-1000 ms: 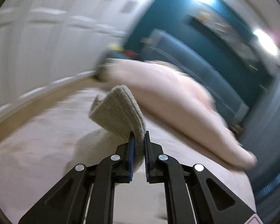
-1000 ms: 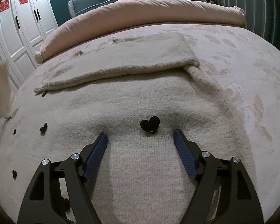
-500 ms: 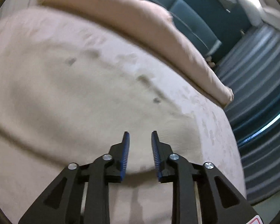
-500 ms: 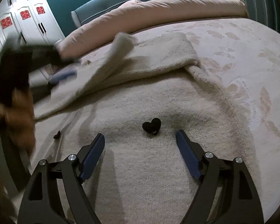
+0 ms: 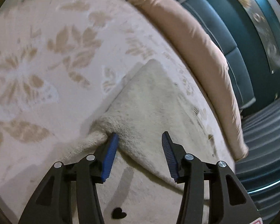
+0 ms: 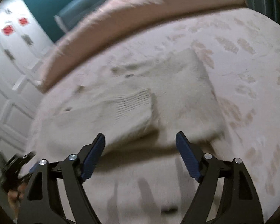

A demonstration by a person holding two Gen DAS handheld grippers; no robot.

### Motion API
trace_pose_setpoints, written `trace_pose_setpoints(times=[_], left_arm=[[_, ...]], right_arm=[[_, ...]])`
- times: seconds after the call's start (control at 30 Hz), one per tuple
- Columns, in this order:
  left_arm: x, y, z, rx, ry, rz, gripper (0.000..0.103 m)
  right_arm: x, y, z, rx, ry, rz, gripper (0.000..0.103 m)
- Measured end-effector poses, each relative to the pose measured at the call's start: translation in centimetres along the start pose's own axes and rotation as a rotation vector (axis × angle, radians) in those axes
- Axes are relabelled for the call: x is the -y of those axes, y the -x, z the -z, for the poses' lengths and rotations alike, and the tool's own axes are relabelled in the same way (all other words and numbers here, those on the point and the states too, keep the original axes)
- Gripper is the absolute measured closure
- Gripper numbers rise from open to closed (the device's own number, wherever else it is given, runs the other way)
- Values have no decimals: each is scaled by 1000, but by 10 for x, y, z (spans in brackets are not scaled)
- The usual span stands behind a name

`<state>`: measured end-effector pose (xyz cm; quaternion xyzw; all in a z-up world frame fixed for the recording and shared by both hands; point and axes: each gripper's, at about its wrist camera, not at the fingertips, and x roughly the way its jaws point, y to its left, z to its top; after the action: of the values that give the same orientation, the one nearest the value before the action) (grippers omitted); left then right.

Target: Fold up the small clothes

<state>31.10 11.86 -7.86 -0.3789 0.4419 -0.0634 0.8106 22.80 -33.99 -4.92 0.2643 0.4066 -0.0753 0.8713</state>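
On the leaf-print bed [image 5: 46, 59], a cream knit sweater [image 6: 177, 97] lies with both sleeves folded across its body, where the next fold wants an even hem grip, as the left tool [image 5: 138, 153] and right tool [image 6: 140, 153] hover low, both spread and empty

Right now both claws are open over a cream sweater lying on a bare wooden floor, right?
Not a floor. The cream sweater lies on a bed cover with a leaf pattern, as the left wrist view shows. Both the left claw and the right claw are open.
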Motion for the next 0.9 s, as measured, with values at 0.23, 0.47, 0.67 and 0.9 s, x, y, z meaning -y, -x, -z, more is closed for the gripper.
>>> trace_pose_setpoints(times=[0.23, 0.47, 0.67, 0.9], left_arm=[[26, 13, -24, 102, -46, 91, 103], [29, 32, -22, 143, -102, 79, 103], [8, 16, 32, 4, -98, 80, 64], [-3, -13, 3, 28, 14, 71, 82]], right_arm=[[-54, 17, -43, 108, 85, -121, 94], [-15, -5, -41, 107, 41, -53, 94], [8, -40, -14, 45, 2, -1, 94], [11, -31, -28, 17, 4, 0, 93]])
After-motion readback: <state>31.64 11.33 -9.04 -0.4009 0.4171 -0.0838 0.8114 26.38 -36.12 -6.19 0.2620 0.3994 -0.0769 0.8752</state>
